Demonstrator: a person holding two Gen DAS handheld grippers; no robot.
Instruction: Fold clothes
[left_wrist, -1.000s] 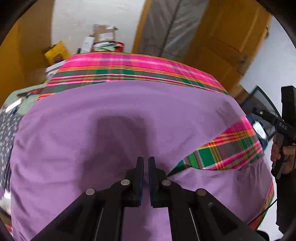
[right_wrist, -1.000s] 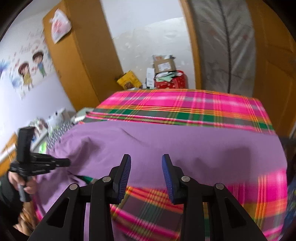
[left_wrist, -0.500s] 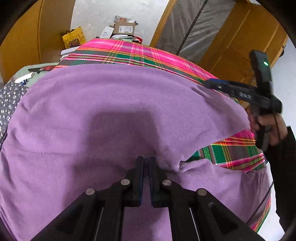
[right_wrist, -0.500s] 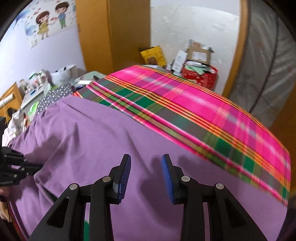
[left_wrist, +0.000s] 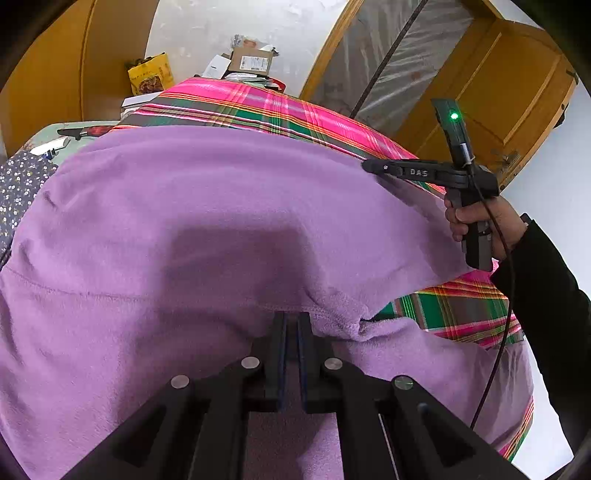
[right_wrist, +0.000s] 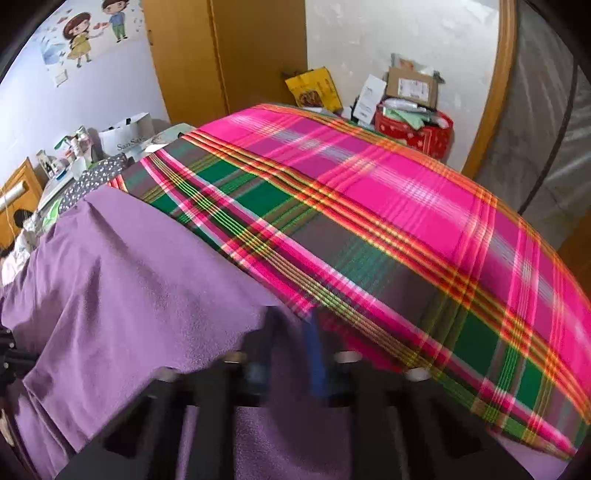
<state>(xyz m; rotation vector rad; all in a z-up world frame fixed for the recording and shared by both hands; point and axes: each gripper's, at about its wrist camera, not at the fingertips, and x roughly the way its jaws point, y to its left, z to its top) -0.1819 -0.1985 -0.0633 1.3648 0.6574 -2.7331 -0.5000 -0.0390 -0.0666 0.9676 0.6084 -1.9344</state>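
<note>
A purple fleece garment (left_wrist: 221, 221) lies spread over a pink and green plaid blanket (left_wrist: 258, 107). My left gripper (left_wrist: 291, 317) is shut on a bunched fold at the garment's near edge. In the left wrist view a hand (left_wrist: 480, 218) holds my right gripper (left_wrist: 369, 166), whose tip rests on the garment's far right edge. In the right wrist view the purple garment (right_wrist: 129, 277) covers the left side and the plaid blanket (right_wrist: 406, 206) the right. There my right gripper (right_wrist: 293, 325) is blurred, its jaws closing with the purple edge pinched between them.
A red basket (right_wrist: 413, 129) of cardboard boxes and a yellow bag (right_wrist: 314, 88) stand past the blanket's far end. A dotted dark cloth (left_wrist: 18, 184) and a white paper bag (right_wrist: 125, 136) lie to the left. Wooden wardrobe doors and a plastic-covered doorway stand behind.
My right gripper swung across the bed from the near plaid patch to the garment's far right edge and its jaws came together. The left gripper kept its grip and sank slightly.
</note>
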